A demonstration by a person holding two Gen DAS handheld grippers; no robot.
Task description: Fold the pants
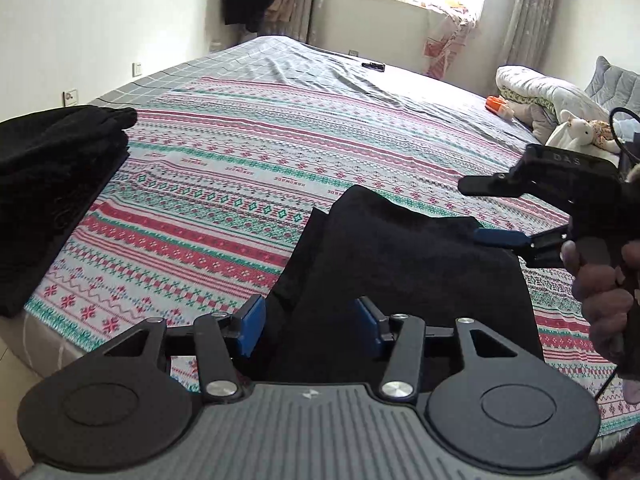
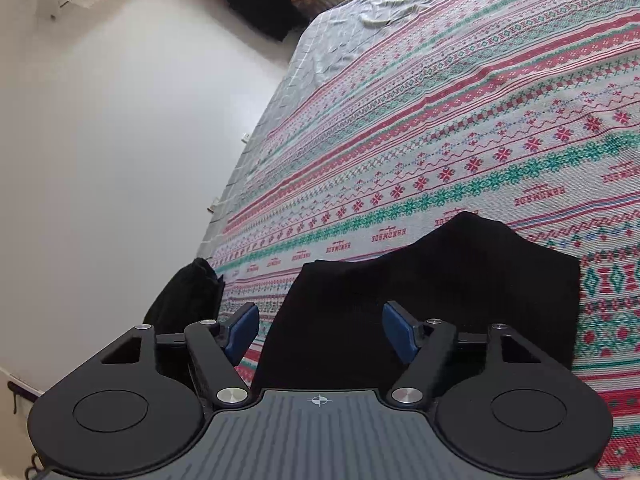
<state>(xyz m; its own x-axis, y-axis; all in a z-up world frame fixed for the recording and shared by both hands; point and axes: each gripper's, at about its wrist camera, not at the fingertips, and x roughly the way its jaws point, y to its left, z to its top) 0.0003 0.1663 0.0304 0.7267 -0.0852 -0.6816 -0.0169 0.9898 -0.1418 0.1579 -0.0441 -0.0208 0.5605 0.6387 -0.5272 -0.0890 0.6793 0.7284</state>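
Observation:
Black pants (image 1: 400, 264), folded into a compact bundle, lie on the patterned bed cover near the bed's front edge. My left gripper (image 1: 311, 322) stands open astride the bundle's near end, and its blue pads (image 1: 252, 324) do not press the cloth. In the left wrist view my right gripper (image 1: 480, 212), held by a hand, is open at the bundle's right side, with one blue pad by the cloth's edge. The right wrist view shows the same pants (image 2: 440, 280) between the wide-apart fingers of the right gripper (image 2: 320, 334).
A stack of folded black clothes (image 1: 52, 184) sits at the bed's left front corner (image 2: 188, 300). Rolled quilts and a plush toy (image 1: 576, 132) lie at the right. A small black object (image 1: 373, 65) rests on the far grey sheet. A white wall runs along the left.

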